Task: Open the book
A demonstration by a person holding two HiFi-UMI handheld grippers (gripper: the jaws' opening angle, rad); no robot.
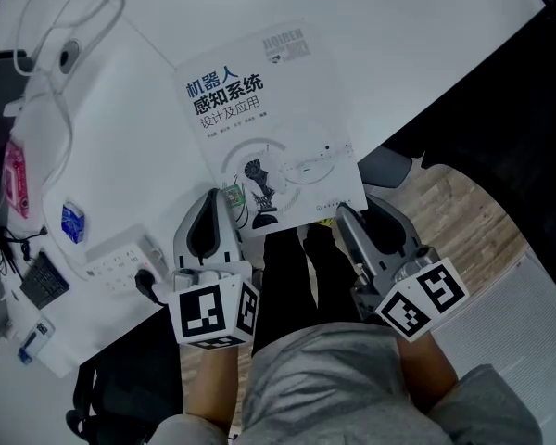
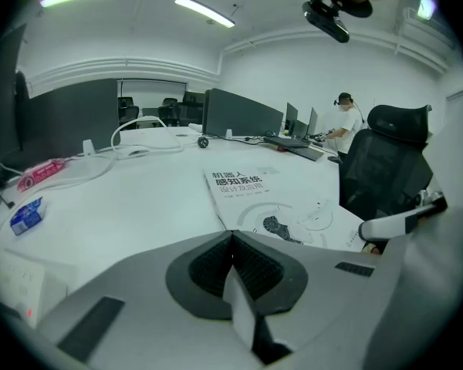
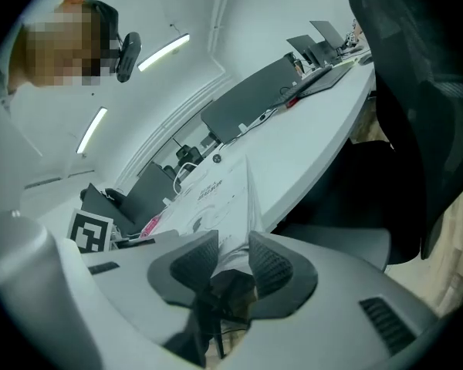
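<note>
Right tool [image 1: 340, 213] clamped the near corner of the book [image 1: 259, 109] (left tool [image 1: 224, 200] pinched together, empty, alongside); its length ran straight ahead.

Head view: your left hand-held gripper [image 1: 219, 197] overlaps book [image 1: 259, 109] at its near left corner. Your right hand-held gripper [image 1: 345, 211] covers near right corner at desk [image 1: 398, 54] near edge. Small print on cover too small to read. Desk cut off at top and left picture edges. Your forearms run off bottom edge.

Right gripper view: book corner passes between pads, its end lost in dark.

Left gripper view: gripper body hides book's near edge. Distant person [image 2: 343, 126] too small to make out.
</note>
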